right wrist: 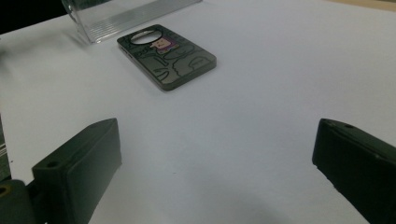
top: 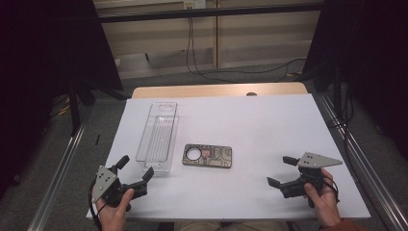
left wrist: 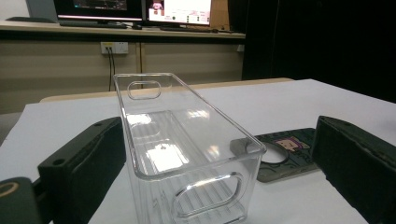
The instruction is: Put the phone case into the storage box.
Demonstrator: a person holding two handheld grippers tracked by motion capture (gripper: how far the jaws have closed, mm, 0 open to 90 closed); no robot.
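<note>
White surface [top: 269, 125], you at the near edge with a claw in each hand. Your left claw [top: 136, 172] sits low at the near left corner of the surface, jaws spread wide and holding nothing; its grey three-cornered plate faces up and your left hand [top: 114, 211] grips it from below. In the left gripper view the two black jaws stand either side of the near end of a clear plastic bin [left wrist: 187, 144], not touching it. The bin is long and narrow, upright, open side up, ribbed on its floor, with an oval handle cutout in each short end; from the high view it runs away from you along the left half of the surface, its near end just ahead of your left claw. Nothing visible inside it. Just to the right of the bin's near end lies a phone case [top: 207, 156], flat, long side across the surface, dark with line-art patterning, a round hole at its left end and a small coloured cartoon patch beside that hole. Case and bin are close but apart. Your right claw [top: 282, 172] rests at the near right of the surface, well apart from the case, jaws also wide open and empty, your right hand [top: 323, 197] wrapped round its body. In the right gripper view its jaws frame bare white surface, with the case farther off and a corner of the bin beyond it.
</note>
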